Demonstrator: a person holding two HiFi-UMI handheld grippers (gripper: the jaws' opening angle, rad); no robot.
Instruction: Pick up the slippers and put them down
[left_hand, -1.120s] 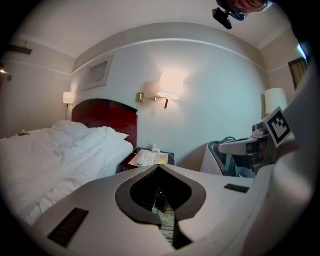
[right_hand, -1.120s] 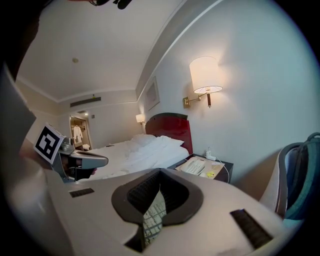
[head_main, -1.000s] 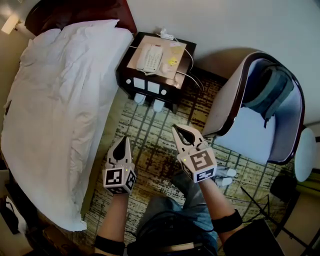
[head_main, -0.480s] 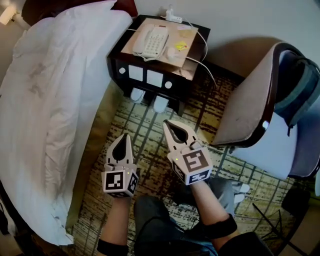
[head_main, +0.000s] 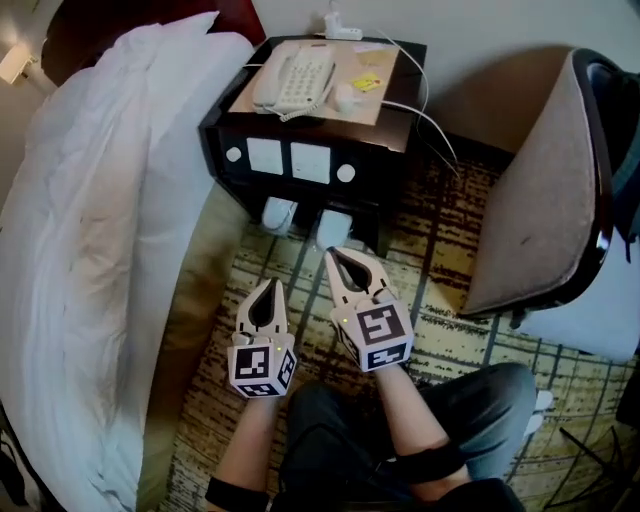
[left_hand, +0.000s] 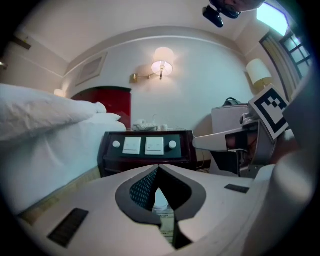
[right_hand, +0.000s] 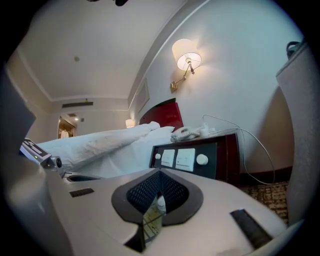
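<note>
Now, the pair: the left slipper (head_main: 279, 213) and right slipper (head_main: 331, 228) lie side by side on the carpet (head_main: 440, 300), far ends tucked under the front of the nightstand (head_main: 310, 160).
Left gripper (head_main: 271, 284): jaws together, nothing between them; it sits on the near side of the left slipper, apart from it.
Right gripper (head_main: 332, 254): jaws together and empty too; its tip is just on the near side of the right slipper, and we cannot tell whether it touches.
Risk, shut jaws: if we press on without parting them, we judge the tips would shove the pair further under the nightstand instead of taking hold.
Risk, low edge: the toes are under the cabinet's bottom edge, so a jaw that opens upward there could knock the wood or catch only the rim.
Risk, soft thing: these look thin and floppy; a pinch at one edge may let a slipper fold and slide out on the lift.
Risk, crowding: the two grippers are near each other, so widening both at once could make them bump.
Change, view: against a second ago, the nightstand and the pair fill more of the head view.
Change, body: we have sunk into a crouch, knees now bent at the near edge.
Change, grippers: both have come closer to the pair; jaws were together then as well.
</note>
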